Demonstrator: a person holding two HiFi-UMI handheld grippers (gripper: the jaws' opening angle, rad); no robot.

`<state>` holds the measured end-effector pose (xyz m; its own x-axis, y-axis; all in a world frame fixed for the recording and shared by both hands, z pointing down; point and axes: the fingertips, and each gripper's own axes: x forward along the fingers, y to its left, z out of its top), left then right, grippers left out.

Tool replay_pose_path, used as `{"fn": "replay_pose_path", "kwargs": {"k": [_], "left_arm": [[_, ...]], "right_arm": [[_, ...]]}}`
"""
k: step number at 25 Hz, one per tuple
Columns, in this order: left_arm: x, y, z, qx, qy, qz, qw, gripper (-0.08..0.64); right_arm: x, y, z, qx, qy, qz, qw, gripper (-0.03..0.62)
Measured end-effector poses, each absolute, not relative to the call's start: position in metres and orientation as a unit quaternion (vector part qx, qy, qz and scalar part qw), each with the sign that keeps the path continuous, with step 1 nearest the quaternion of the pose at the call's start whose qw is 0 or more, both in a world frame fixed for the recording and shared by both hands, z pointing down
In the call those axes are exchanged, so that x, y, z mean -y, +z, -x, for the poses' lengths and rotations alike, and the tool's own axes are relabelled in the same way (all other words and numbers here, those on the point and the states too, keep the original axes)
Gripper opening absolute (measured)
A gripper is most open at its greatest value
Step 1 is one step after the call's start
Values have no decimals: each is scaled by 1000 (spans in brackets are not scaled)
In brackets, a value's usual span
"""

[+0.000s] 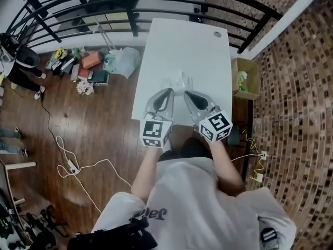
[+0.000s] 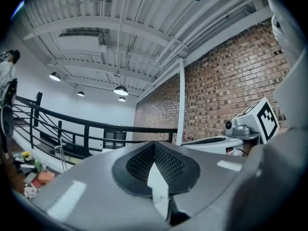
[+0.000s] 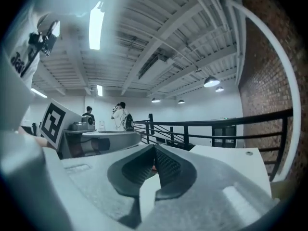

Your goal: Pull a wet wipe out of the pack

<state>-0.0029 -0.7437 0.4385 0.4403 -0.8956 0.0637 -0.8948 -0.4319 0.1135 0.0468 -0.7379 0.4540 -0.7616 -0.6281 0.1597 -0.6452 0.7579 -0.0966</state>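
Observation:
In the head view I hold both grippers level over the near end of a white table (image 1: 182, 40), their tips close together. A crumpled white wet wipe (image 1: 179, 81) hangs between the two tips. My left gripper (image 1: 170, 91) is shut. In the left gripper view its jaws (image 2: 155, 148) meet on a white fold of the wipe (image 2: 159, 186), which trails back towards the camera. My right gripper (image 1: 186, 94) is shut too, and in its own view (image 3: 155, 153) a white strip of wipe (image 3: 147, 191) runs out from under the pads. I cannot make out a pack.
A black railing (image 1: 130, 4) curves round the table's far end. An open cardboard box (image 1: 245, 78) stands right of the table, and bags and clutter (image 1: 88, 66) lie on the wooden floor to its left. White cables (image 1: 78, 165) trail across the floor. The right side is brick wall (image 1: 302, 87).

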Motion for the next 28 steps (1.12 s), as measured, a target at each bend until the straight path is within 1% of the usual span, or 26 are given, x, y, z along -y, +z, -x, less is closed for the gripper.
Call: {"fn": "replay_pose_path", "kwargs": {"k": [4, 12, 14, 18, 22, 26, 28], "left_arm": [[762, 461, 4, 527, 11, -846, 79, 17], [795, 483, 8, 529, 46, -842, 93, 17], [800, 486, 16, 531, 51, -840, 95, 17], [810, 506, 33, 538, 67, -834, 100, 17], [816, 514, 42, 548, 75, -823, 130, 17], [820, 524, 48, 551, 77, -821, 128, 17], [822, 528, 48, 555, 81, -819, 125, 17]], "right_arm": [[765, 480, -80, 922, 102, -367, 71, -9], [829, 500, -171, 900, 109, -408, 103, -9], [842, 504, -194, 900, 89, -408, 129, -9], [876, 515, -231, 900, 23, -382, 210, -9], [911, 506, -244, 908, 3, -340, 243, -2], [944, 502, -231, 916, -41, -284, 280, 34], [958, 505, -223, 919, -55, -254, 296, 64]]}}
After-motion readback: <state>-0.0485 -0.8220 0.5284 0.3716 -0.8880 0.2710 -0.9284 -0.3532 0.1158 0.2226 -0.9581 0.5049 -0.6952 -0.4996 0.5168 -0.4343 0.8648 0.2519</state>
